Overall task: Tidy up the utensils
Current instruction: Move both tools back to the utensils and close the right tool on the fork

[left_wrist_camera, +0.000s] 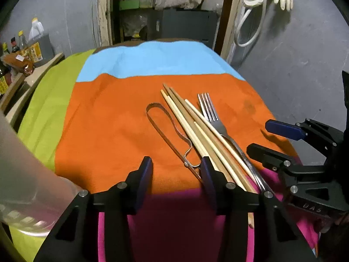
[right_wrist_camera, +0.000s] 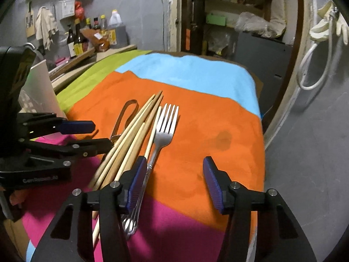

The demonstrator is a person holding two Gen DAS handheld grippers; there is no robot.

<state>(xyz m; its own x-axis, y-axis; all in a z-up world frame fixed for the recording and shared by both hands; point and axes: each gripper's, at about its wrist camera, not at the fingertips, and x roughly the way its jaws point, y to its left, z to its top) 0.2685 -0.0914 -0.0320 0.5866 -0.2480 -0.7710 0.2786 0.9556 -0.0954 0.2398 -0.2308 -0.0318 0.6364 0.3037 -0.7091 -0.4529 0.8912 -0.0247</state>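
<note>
- The left gripper (left_wrist_camera: 176, 174) hovers low over the near part of the cloth-covered table (left_wrist_camera: 113, 118). Its jaws stand wide apart with nothing between them.
- The right gripper (right_wrist_camera: 174, 183) is also wide open and holds nothing. Its left finger (right_wrist_camera: 136, 183) is right by the fork (right_wrist_camera: 162, 137) handle.
- The utensils lie in one bunch in the middle of the table, on the orange patch, with their near ends over the pink patch.
- The chopsticks (left_wrist_camera: 196, 128) lie side by side, some crossing. The fork lies just beside them, toward the table's right edge, and one chopstick seems to rest on its handle.
- The tongs (left_wrist_camera: 168, 131) lie flat on the other side of the chopsticks, touching them. Their arms bow apart but the tips look almost closed. They hold nothing.
- I think the step is to pick one utensil out of the bunch.
- The fork looks easiest for the right gripper. It is best to pinch the handle only, so the chopsticks do not roll.
- The tongs suit the left gripper.
- There is lots of open room toward the far edge and the right edge.
- A pale container (left_wrist_camera: 28, 174) stands at the near left corner, so the left gripper has less room there.
- The two grippers are close together, so they should move one at a time.
</note>
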